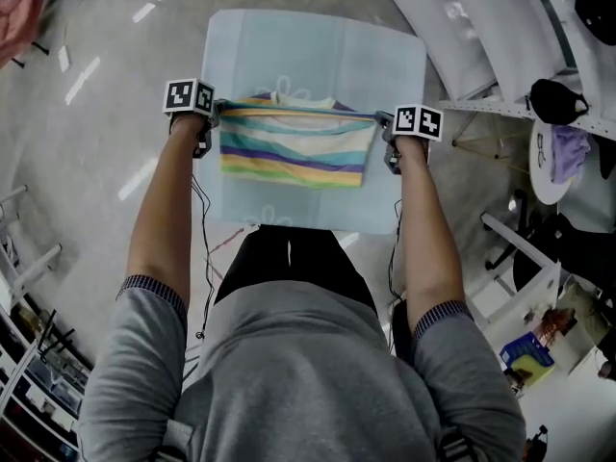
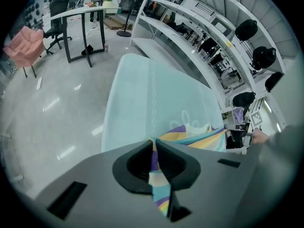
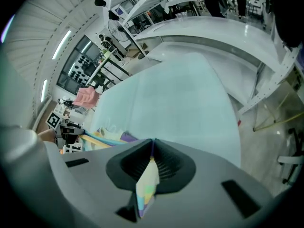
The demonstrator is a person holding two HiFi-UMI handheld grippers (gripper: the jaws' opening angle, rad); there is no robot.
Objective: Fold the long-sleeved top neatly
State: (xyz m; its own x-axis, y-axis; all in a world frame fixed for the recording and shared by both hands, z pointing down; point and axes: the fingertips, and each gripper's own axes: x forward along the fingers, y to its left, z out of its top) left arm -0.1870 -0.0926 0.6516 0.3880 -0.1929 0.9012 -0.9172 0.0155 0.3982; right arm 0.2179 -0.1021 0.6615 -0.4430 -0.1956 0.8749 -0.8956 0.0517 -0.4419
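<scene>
The person's grey sleeves (image 1: 144, 306) lie nearest, with bare forearms stretched toward the table. Beyond them the left gripper (image 1: 209, 128) and right gripper (image 1: 387, 141) each have their jaws pinched tight on a side edge of the striped long-sleeved top (image 1: 294, 142). It is stretched between them over the pale blue table (image 1: 318, 46). The fabric looks light, soft and limp, so it will likely sag unless gripped at corners or edges and kept taut.
</scene>
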